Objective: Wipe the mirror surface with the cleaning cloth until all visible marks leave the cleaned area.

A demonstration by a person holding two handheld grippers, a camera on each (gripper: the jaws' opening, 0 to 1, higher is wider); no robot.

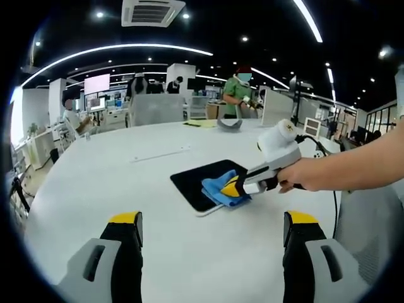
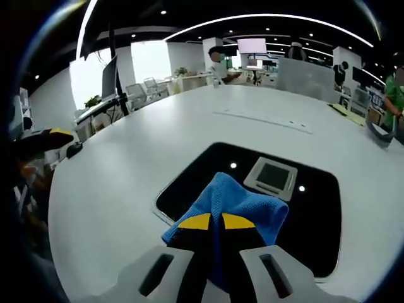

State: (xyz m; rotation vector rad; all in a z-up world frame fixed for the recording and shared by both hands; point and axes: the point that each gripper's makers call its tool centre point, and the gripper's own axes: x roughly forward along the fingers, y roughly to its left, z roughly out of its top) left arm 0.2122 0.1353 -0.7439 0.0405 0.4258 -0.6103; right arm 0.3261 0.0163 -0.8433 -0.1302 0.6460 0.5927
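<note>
While pinching the soft blue cleaning cloth (image 2: 235,207) tight, sits low over the dark flat mirror with a pale edge (image 2: 315,214): the right gripper with yellow tips and grey-black jaws (image 2: 216,221), jaws closed together on a fold of the cloth. In the right gripper view, cloth bunched up between the yellow tips, spread out onto the near left part of the mirror, touching the glass. In the glass beyond the cloth, a square ceiling vent and two small lights, mirrored. All around the mirror, the big round white table (image 2: 120,177). Farther back on the table, a thin white strip (image 2: 265,118), well apart from the mirror.

In the left gripper view, the same right gripper (image 1: 232,187) held by a bare hand (image 1: 302,175), reaching in from the right, with the cloth (image 1: 221,189) under its tip on the near right corner of the mirror (image 1: 192,183). Mirror flat on the table (image 1: 95,183), near the middle.

At the bottom of the left gripper view, the left gripper with yellow-topped black jaws (image 1: 213,222), jaws wide apart, nothing between them, hanging over bare table just short of the mirror.

Far across the table, a small dark bowl-like thing (image 1: 228,124) and yellow sheets of paper (image 1: 203,124). Behind them, a person in a green top (image 1: 238,95) standing by desks.
</note>
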